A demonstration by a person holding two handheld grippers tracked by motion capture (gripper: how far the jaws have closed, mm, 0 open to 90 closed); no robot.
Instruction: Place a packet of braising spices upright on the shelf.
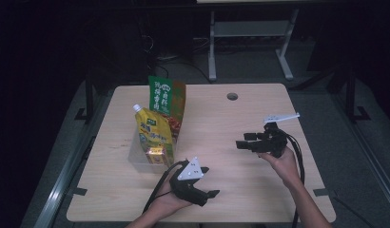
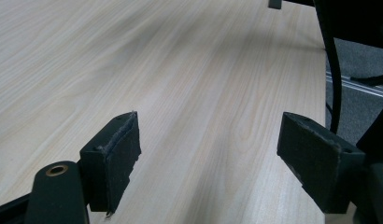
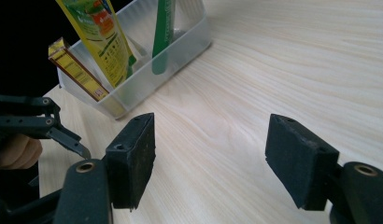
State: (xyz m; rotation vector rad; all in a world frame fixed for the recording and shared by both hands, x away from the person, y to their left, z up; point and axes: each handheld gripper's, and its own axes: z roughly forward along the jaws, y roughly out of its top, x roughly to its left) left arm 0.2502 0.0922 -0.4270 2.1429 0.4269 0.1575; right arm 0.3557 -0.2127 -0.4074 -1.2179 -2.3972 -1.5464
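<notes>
Right gripper (image 1: 240, 143) gaping, nothing between pads – left gripper (image 1: 213, 194) likewise; clear bin (image 1: 136, 159) near both.

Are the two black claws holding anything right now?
No. The left gripper and the right gripper both have open jaws with only bare table between them. The packets stand in the clear bin, untouched.

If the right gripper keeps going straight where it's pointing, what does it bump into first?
Probably the clear plastic bin holding the yellow pouch. The right gripper is open, with bare table ahead before the bin, though depth is hard to judge.
</notes>
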